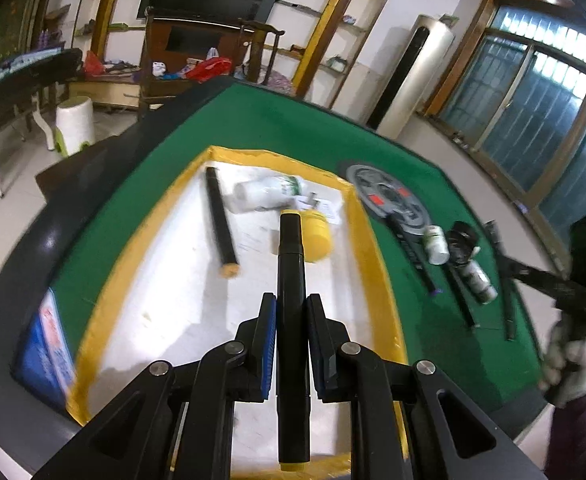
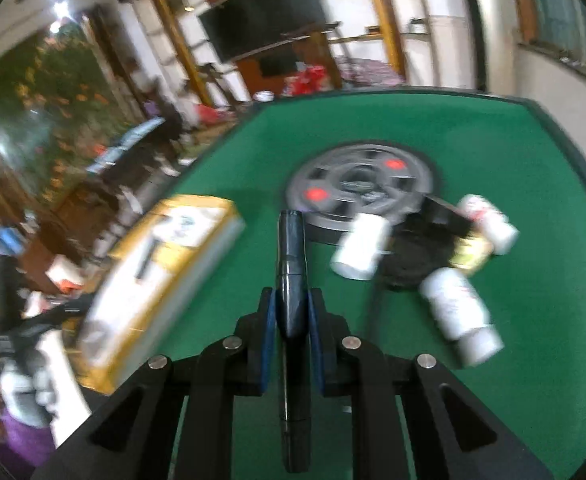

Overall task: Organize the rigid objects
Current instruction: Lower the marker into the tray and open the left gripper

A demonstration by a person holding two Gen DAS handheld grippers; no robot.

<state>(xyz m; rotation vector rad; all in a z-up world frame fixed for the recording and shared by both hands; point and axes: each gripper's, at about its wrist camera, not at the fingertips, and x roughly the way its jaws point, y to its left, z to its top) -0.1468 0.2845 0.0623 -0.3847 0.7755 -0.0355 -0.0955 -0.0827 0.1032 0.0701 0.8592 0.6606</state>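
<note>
Left wrist: left claw (image 1: 291,344) clamps yellow-capped marker (image 1: 291,300) over tray (image 1: 377,280); right claw (image 2: 291,316) grips dark pen (image 2: 291,280).

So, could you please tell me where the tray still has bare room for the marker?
The tray is bare in its near half, between the black marker lying at left and the yellow right rim. Its far end is crowded: white bottle, yellow jar. The left tongs hold the yellow-capped marker above that free patch.

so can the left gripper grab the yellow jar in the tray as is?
Probably not: the left gripper is shut on a black marker. The yellow jar lies unobstructed in the tray, but the marker must go first.
</note>
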